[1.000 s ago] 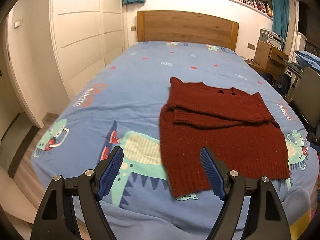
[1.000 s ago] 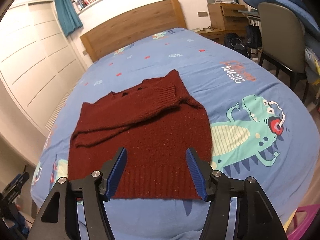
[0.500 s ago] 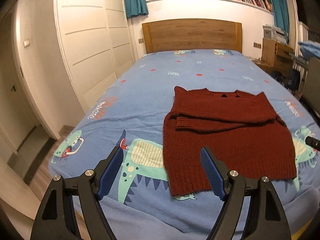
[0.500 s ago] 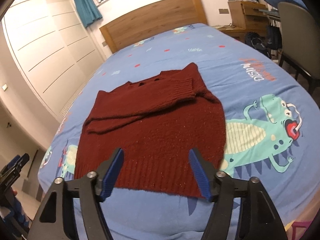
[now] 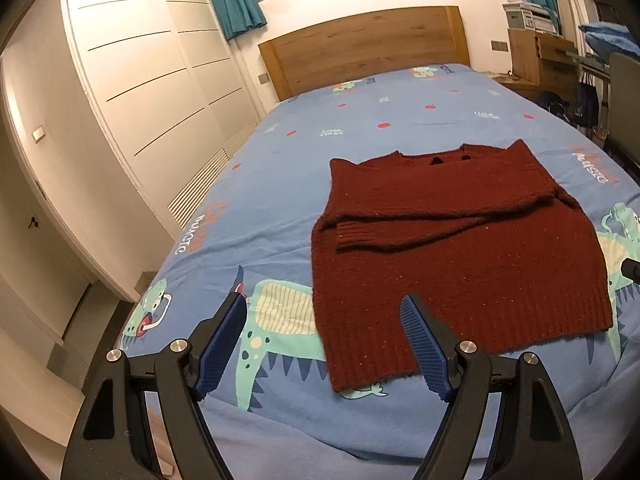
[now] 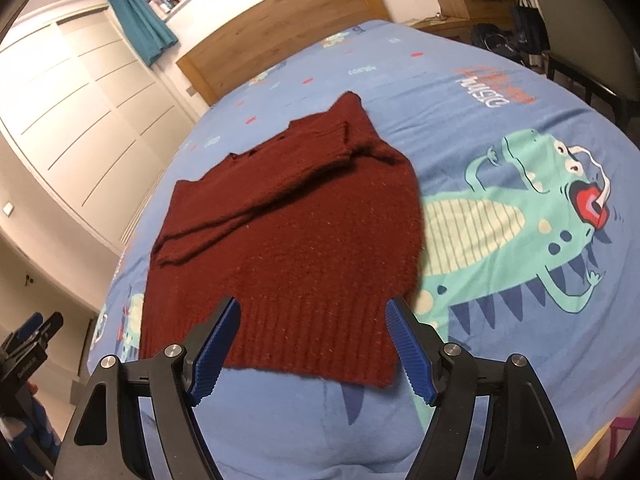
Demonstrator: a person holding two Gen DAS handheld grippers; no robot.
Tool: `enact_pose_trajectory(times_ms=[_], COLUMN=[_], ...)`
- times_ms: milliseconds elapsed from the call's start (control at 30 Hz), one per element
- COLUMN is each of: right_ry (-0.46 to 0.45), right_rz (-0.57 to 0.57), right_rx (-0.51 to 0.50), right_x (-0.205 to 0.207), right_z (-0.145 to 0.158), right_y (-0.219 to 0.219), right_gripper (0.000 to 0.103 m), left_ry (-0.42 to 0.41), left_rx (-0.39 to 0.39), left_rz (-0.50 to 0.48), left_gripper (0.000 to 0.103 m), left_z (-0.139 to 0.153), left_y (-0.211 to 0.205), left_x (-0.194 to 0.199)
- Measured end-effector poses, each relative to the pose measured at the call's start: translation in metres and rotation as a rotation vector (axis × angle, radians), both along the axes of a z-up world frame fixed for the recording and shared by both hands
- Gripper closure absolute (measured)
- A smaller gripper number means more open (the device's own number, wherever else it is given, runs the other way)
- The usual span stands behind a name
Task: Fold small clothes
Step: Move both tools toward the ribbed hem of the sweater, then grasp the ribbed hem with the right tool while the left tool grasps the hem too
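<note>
A dark red knitted sweater lies flat on the blue bed, both sleeves folded across its chest, ribbed hem nearest me. It also shows in the right wrist view. My left gripper is open and empty, above the hem's left corner. My right gripper is open and empty, hovering over the middle of the hem, not touching it.
The bed's blue sheet with dinosaur prints ends at a wooden headboard. White wardrobe doors stand to the left. A chair and wooden desk are to the right. The left gripper shows at the right view's edge.
Both grippers moved lower and closer to the sweater's hem. The right gripper tilted and shifted toward the hem's middle. Jaws stayed open.
</note>
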State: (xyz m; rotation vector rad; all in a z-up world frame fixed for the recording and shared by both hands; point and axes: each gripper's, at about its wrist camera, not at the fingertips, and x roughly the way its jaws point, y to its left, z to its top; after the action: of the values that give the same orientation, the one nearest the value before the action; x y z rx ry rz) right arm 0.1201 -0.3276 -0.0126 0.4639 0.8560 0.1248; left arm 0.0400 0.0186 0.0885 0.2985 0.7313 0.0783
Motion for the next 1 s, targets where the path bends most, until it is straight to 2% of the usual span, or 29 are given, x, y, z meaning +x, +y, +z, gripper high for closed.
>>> enact_pose_trajectory(times_ms=[300, 433, 600, 800, 933, 1000], right_ry=[0.052, 0.078, 0.110, 0.178, 0.226, 0.247], right_rz=[-0.033, -0.033, -0.014, -0.012, -0.002, 0.011], right_rx=[0.069, 0.091, 0.109, 0.130, 0.154, 0.162], right_x=[0.002, 0.007, 0.016, 0.028, 0.036, 0.040], right_z=[-0.021, -0.028, -0.034, -0.052, -0.068, -0.075], right_y=[-0.022, -0.027, -0.029, -0.033, -0.033, -0.031], right_gripper=[0.026, 0.026, 0.026, 0.026, 0.026, 0.026], left_ry=[0.038, 0.113, 0.305, 0.480, 0.554, 0.579], left_rx=[0.087, 0.058, -0.148, -0.359, -0.530, -0.589], left_rz=[-0.031, -0.041, -0.042, 0.026, 0.032, 0.011], left_gripper=[0.028, 0.028, 0.028, 0.029, 0.029, 0.029], left_z=[-0.004, -0.010, -0.035, -0.091, -0.121, -0.131], left_y=[-0.009, 0.009, 0.062, 0.126, 0.149, 0.151], left_x=[0.024, 0.040, 0.078, 0.112, 0.117, 0.123])
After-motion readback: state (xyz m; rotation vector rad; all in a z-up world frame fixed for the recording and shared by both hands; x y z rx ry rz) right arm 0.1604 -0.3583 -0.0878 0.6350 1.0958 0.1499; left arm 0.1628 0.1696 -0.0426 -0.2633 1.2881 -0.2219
